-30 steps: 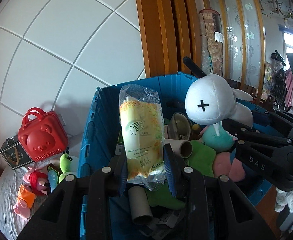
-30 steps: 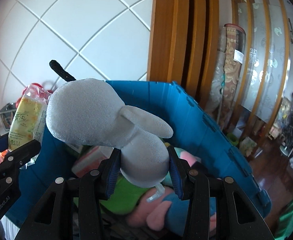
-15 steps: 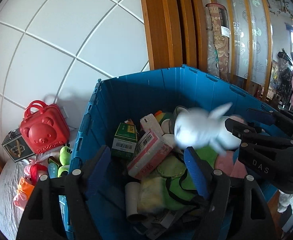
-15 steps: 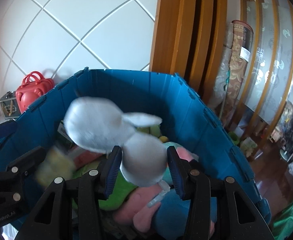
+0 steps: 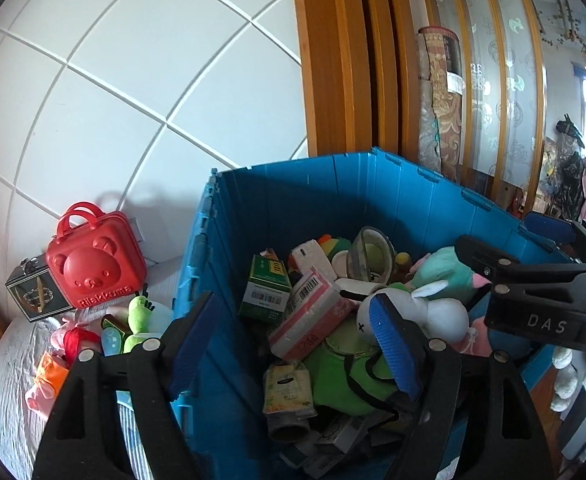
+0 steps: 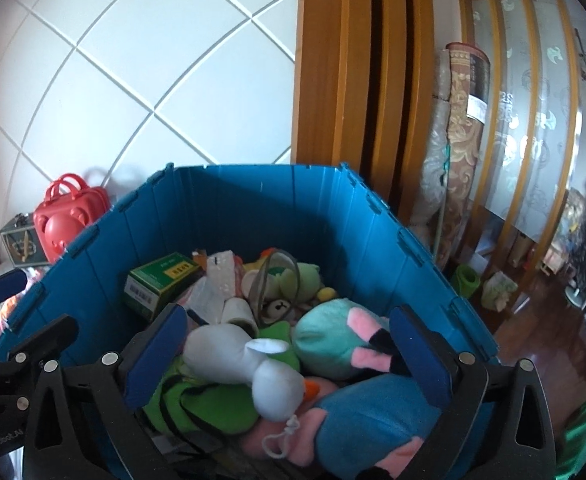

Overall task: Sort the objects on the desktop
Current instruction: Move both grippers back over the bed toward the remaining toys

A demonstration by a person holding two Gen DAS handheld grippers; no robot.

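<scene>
Above the blue bin (image 5: 313, 200): left gripper (image 5: 293, 344), jaws spread wide, holding nothing; right gripper (image 6: 285, 356), jaws likewise spread wide and holding nothing. Inside the bin, on top of the pile and toward its near side: white plush rabbit (image 6: 249, 368), lying on its side, resting on a green plush (image 6: 209, 400) and touching a teal and pink plush (image 6: 333, 348). Under the rabbit's body, at the near wall of the bin: blue and pink plush (image 6: 365, 424). Inside the bin, toward its left wall: green carton (image 5: 267, 290) with a barcode label, standing tilted; just beside it, toward the bin's middle, a pink and white box (image 5: 313, 316), also barcoded, lying slanted. Inside the bin, at its near left corner: yellow packet (image 5: 289, 388), lying flat, touching the green plush. Toward the bin's far wall: round grey-rimmed item (image 5: 373, 248), kind not clear. Outside the bin, to its left, against the tiled wall: red bear case (image 5: 97, 264) with a handle, upright; small dark box (image 5: 35, 296) touching the case on the side away from the bin. Outside the bin, near its left wall, on the white cloth (image 5: 9, 400): small green plush (image 5: 139, 316) and other small toys, well apart from both grippers.
</scene>
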